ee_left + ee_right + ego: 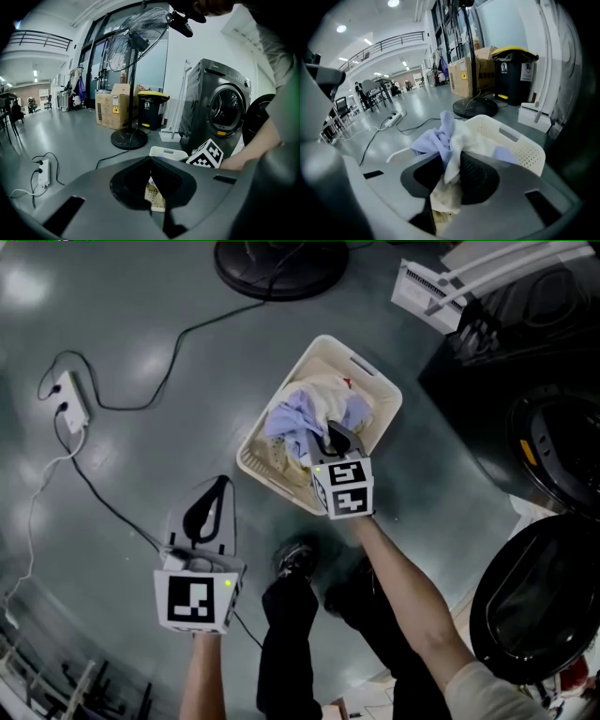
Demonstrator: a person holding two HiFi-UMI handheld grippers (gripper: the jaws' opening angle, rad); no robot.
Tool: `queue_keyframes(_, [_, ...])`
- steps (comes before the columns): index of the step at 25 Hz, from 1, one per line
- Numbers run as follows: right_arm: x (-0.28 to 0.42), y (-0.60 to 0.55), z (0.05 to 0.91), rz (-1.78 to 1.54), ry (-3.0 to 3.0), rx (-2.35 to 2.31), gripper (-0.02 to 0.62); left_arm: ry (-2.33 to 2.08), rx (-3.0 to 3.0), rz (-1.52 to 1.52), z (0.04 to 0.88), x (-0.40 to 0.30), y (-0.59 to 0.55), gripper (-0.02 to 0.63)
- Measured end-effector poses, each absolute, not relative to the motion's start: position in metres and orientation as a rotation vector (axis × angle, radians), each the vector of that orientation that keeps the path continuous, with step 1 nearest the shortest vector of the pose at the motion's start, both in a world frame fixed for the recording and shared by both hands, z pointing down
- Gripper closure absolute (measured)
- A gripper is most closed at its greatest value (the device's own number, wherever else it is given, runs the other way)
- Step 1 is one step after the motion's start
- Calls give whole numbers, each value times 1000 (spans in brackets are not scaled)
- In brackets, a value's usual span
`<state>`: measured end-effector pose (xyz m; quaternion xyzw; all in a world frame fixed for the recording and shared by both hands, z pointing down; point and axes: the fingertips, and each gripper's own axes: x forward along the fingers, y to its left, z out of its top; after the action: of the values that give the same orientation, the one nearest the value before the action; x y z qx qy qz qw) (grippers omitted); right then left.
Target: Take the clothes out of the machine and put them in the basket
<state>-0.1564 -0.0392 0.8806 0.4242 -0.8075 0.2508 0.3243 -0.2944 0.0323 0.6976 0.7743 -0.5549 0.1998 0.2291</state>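
The right claw, pinched on the clothes, hangs right over the basket with them trailing down into it, while the left claw, closed and empty, hovers well aside.

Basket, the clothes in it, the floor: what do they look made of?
Basket: cream moulded plastic, matt; perforated walls, slot handle. Clothes: soft woven fabric, possibly cotton, lilac and white; they crumple and drape. Floor: smooth grey coating, maybe epoxy on concrete; soft glare patches show on it.
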Motion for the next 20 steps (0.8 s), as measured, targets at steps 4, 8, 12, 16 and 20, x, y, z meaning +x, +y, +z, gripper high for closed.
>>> queue_keyframes(4, [-156, -19, 931, 678, -2007, 968, 478, -1535, 2126, 556, 701, -298, 34, 588])
queue_keyframes(8, [-152, -5, 946, 681, -1954, 899, 471, -1540, 2128, 566, 694, -299, 33, 588])
queue_keyframes(12, [-152, -6, 922, 712, -1994, 900, 440, -1533, 2147, 567, 675, -292, 30, 588])
queue_keyframes(16, [-153, -12, 870, 718, -2083, 953, 296, -1524, 2160, 545, 647, -281, 25, 588])
queue_keyframes(20, [-140, -18, 805, 673, -2152, 1036, 295, -1504, 2187, 515, 614, -261, 21, 588])
